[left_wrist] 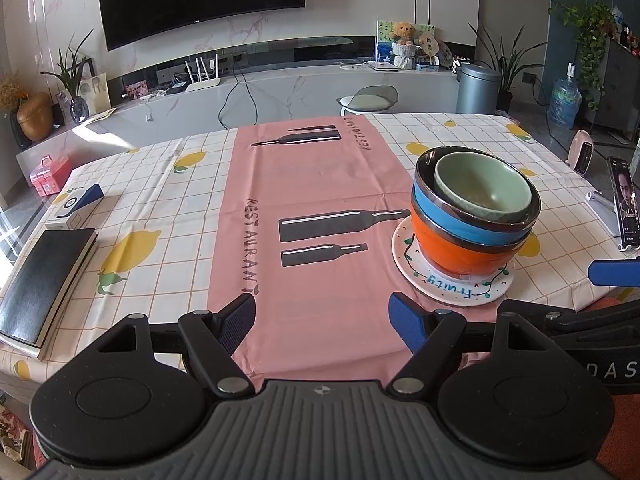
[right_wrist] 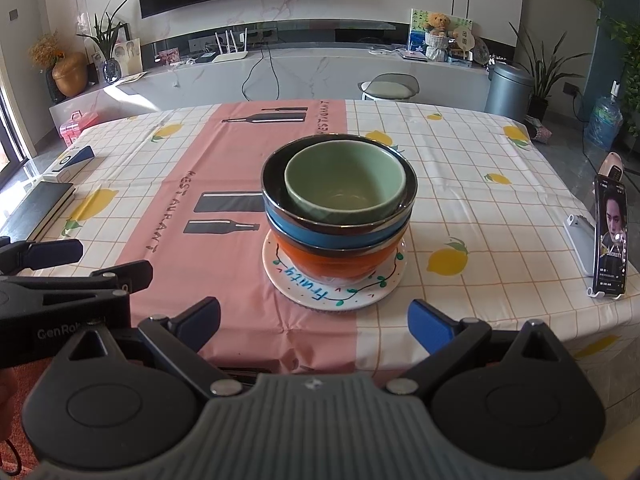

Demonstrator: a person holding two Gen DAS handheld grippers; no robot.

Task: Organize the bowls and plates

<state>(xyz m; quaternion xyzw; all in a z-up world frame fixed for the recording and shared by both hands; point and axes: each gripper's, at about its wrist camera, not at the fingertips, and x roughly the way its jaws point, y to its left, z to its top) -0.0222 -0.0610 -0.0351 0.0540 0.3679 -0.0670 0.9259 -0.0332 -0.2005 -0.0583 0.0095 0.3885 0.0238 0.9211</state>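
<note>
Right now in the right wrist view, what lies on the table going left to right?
Black notebook → white and blue box → pink table runner with bottle prints → stack of bowls on the white "Fruity" plate → phone on its white stand.

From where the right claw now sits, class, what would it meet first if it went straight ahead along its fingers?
Probably the white plate under the stacked bowls, or the orange bowl on it if the right claw, open and empty, travels higher. Height above the table is unclear.
</note>
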